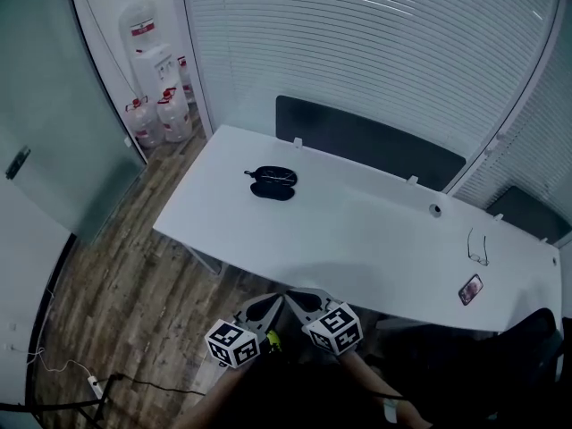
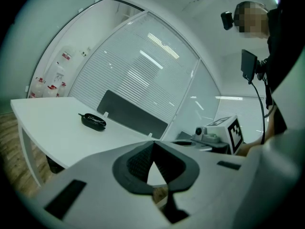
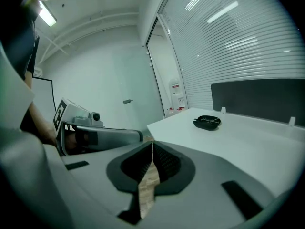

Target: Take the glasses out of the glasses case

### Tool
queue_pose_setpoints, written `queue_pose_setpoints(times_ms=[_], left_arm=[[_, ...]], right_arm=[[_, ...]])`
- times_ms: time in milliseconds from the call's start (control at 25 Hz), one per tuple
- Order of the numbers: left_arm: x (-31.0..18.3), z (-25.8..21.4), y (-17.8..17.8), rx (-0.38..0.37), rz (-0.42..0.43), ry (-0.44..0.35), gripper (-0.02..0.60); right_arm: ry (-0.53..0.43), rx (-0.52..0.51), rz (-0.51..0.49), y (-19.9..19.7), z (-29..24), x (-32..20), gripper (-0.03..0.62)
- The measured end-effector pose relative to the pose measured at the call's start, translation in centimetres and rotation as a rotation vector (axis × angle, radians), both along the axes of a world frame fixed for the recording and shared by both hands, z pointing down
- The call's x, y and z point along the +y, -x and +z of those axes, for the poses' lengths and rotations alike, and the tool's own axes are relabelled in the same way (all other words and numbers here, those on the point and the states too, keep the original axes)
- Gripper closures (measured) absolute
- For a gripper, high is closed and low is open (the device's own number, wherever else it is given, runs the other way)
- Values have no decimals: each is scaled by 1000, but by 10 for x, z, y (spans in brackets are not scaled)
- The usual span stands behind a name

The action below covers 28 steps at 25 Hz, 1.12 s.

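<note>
A black glasses case [image 1: 271, 182] lies open on the far left part of the white table [image 1: 357, 231], with thin glasses inside it. The left gripper view shows the case [image 2: 93, 121] far off, as does the right gripper view, where the case [image 3: 207, 122] lies beyond the jaws. Both grippers hang side by side below the table's near edge, well short of the case. My left gripper [image 1: 266, 306] is shut with nothing in it. My right gripper [image 1: 300, 300] is shut and holds nothing either. The jaw tips meet in both gripper views.
A second pair of glasses [image 1: 478, 247] and a phone [image 1: 470, 289] lie at the table's right end. A dark partition panel [image 1: 366, 141] runs along the far edge. Water bottles [image 1: 161, 114] stand on the wooden floor at left. A dark chair [image 1: 527, 347] is at bottom right.
</note>
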<state>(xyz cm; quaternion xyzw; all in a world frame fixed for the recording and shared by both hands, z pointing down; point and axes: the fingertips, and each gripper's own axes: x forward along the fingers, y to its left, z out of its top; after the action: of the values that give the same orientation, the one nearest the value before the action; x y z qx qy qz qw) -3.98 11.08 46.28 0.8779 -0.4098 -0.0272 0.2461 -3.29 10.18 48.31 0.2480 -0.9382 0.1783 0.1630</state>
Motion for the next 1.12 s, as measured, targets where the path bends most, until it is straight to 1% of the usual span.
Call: queue_pose_setpoints(times_ms=[200,360,520,800,960,1120], left_arm=[[-21,0,16,11,20,-5,571],[-31,2,24,28,20,1,571],[-35,3,21,52,29,11,571],[-49,2,16,69,18,14,571],[-65,-1,19,56,9,6,571],[-89,-6,32,46,-19,4,571]], right_arm=[[-7,20,8,18,0,-22,576],[-16,43,11,24,3,-33,576],[-13,76,22,23,7,-44,576],[-48,120,29,21,11,-72,576],[-46,107,22,24,7,-90,576],[-40,97,2,34,8,-111,576]])
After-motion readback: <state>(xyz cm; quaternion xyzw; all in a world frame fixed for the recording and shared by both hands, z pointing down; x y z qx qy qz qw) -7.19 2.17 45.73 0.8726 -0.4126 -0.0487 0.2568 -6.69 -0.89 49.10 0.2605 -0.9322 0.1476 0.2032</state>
